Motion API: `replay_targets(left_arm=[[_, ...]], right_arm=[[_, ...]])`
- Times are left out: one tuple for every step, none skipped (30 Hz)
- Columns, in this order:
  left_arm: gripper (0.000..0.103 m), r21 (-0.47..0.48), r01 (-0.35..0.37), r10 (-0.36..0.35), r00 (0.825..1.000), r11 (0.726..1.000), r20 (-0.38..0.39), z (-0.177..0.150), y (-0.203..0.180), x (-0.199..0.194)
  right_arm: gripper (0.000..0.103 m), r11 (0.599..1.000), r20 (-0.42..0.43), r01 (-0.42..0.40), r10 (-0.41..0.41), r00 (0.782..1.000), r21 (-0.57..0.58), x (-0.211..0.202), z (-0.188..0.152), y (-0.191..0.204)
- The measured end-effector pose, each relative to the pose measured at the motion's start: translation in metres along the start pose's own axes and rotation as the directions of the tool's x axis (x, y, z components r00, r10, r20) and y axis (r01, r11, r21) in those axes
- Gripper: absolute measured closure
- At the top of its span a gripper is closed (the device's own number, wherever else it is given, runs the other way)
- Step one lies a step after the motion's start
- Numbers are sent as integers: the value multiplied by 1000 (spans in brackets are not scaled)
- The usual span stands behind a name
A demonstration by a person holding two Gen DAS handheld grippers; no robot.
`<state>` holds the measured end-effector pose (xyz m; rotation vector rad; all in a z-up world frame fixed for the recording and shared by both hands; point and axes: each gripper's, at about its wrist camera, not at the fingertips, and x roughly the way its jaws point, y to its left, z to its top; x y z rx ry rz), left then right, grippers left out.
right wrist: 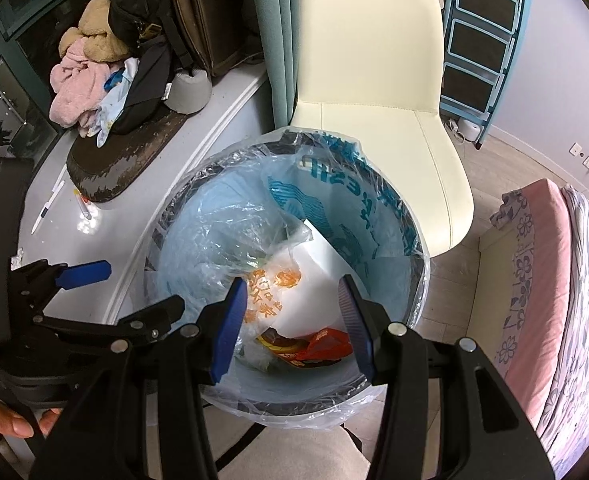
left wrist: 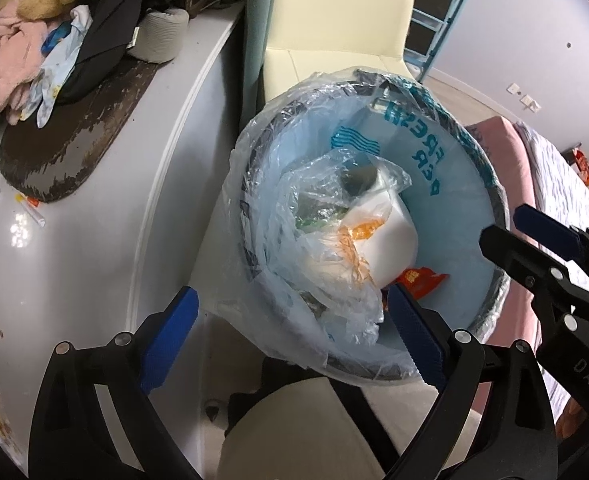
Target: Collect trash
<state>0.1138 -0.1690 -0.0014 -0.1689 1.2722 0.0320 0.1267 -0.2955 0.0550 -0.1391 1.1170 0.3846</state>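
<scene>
A round trash bin (left wrist: 494,200) (right wrist: 418,240) lined with a pale blue printed plastic bag stands on the floor beside a white ledge. Inside lie a white plastic bag with orange print (left wrist: 382,240) (right wrist: 294,280), crumpled clear film, and a red-orange snack wrapper (left wrist: 418,280) (right wrist: 318,344). My left gripper (left wrist: 294,336) (right wrist: 142,286) is open wide and straddles the bin's near-left rim, one blue finger outside and one inside. My right gripper (right wrist: 294,320) (left wrist: 502,228) hangs open over the bin's mouth with nothing between its pads.
A cream chair (right wrist: 374,80) stands just behind the bin. The white ledge (right wrist: 94,248) carries a dark worn board, a clothes pile (right wrist: 82,92) and pens (right wrist: 50,204). A bed with pink bedding (right wrist: 542,280) is on the right. A hand (right wrist: 10,424) holds the left gripper.
</scene>
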Motion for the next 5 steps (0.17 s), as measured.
replay_targets(left_arm=[[10,2,-3,3,1000,1000,-1,-1,0,0],[10,5,-5,5,1000,1000,0,-2,0,-1],[10,7,-4,4,1000,1000,-1,-3,0,-1],[10,8,-4,4,1000,1000,-3,-4,0,-1],[10,10,-6,6,1000,1000,-6,-5,0,-2]], right_arm=[[57,1000,1,-1,1,1000,-1,0,0,1],[57,1000,1,-2,2,1000,-1,0,-1,2],[57,1000,0,-3,3,1000,-3,-1,-1,4],[57,1000,-2,-4,4,1000,-4,0,-1,6],[57,1000,-3,-5,5,1000,-5,0,-2,7]])
